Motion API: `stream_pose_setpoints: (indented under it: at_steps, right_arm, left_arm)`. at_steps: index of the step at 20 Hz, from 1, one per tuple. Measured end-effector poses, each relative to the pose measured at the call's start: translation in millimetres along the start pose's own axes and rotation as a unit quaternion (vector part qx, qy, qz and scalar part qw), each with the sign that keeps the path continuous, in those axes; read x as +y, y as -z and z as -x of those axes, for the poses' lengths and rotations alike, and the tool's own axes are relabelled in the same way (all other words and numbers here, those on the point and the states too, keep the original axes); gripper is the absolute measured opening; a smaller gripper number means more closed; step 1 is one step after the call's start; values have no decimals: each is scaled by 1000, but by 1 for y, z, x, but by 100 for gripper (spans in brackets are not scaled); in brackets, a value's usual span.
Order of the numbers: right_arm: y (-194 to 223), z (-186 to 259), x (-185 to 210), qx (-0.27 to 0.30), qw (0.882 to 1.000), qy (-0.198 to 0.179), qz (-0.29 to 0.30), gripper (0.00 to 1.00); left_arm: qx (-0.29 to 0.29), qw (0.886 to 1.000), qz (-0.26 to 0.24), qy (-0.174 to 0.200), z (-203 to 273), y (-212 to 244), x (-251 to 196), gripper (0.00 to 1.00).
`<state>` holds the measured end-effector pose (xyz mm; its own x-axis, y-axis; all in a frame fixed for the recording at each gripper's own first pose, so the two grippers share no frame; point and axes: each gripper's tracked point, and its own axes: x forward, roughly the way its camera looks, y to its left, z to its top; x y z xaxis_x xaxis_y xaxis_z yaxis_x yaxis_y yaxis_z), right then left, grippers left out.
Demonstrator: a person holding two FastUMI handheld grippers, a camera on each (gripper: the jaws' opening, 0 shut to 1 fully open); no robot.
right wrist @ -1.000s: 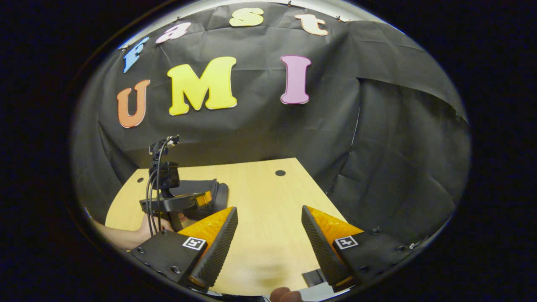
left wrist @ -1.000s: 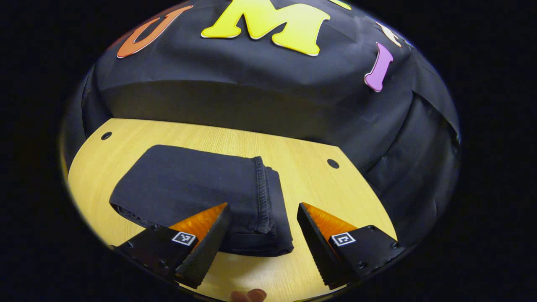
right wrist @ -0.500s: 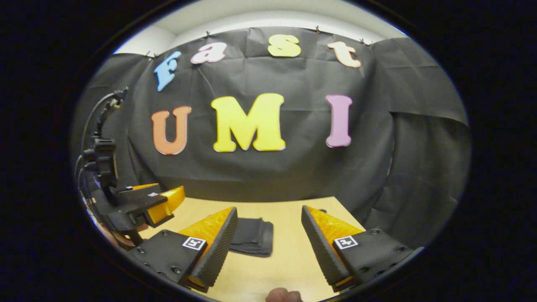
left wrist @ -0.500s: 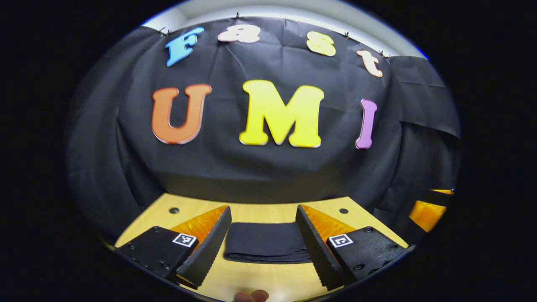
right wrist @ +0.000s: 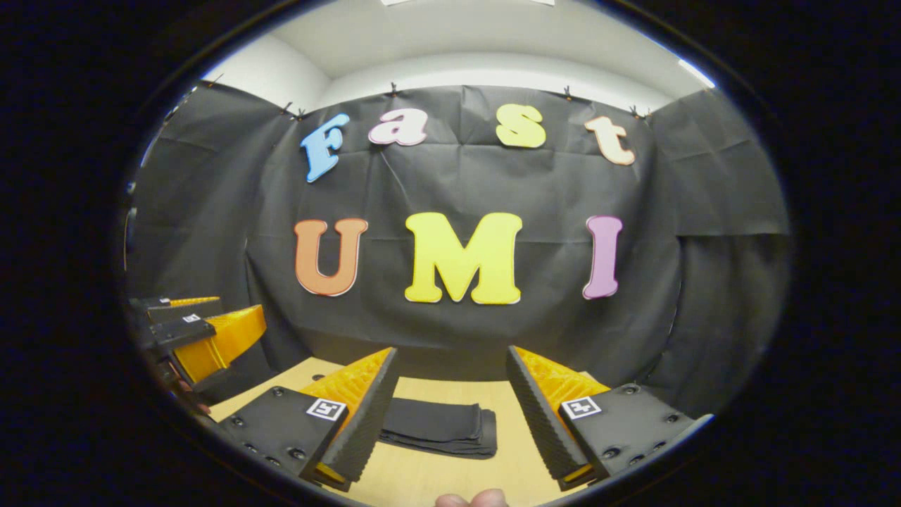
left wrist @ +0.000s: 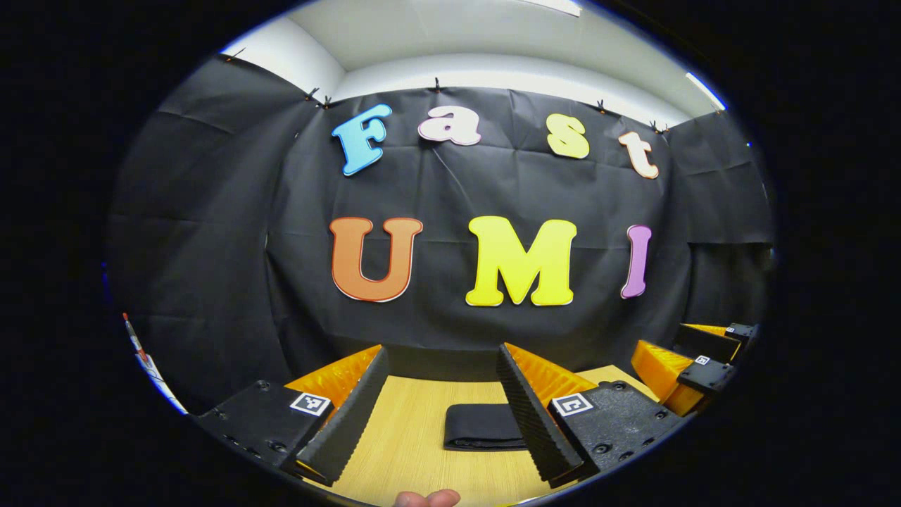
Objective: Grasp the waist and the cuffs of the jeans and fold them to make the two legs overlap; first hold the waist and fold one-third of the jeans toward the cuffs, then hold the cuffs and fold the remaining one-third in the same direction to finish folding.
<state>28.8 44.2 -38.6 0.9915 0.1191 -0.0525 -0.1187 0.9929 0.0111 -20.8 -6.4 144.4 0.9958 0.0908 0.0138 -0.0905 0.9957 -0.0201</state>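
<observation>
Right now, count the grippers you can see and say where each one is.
2. The left gripper and the right gripper are both open, held above the table, apart from the folded jeans.

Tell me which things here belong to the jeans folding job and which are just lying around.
Belongs to the job:
- folded jeans
- left gripper, open
- right gripper, open

Just there:
- wooden table under the jeans
- black cloth wall behind

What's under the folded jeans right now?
The folded jeans lie flat on the wooden table, bare wood around them. Whatever is beneath the bundle is covered. Both grippers hang open above.
</observation>
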Motion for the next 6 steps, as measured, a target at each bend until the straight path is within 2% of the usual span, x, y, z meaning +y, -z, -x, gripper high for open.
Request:
stream_pose_setpoints:
  at_steps: [1,2,5,6]
  right_arm:
    - [-3,5,3,-8,1000,1,6,95]
    - [-5,8,5,-14,1000,5,6,92]
    - [-9,15,8,-23,1000,14,0,92]
    - [-10,17,9,-23,1000,15,0,92]
  left_arm:
    - [0,1000,6,0,2,0,3,98]
    - [-3,1000,12,4,4,0,5,98]
    - [-10,1000,6,18,13,5,3,98]
    - [-8,1000,5,20,13,5,3,88]
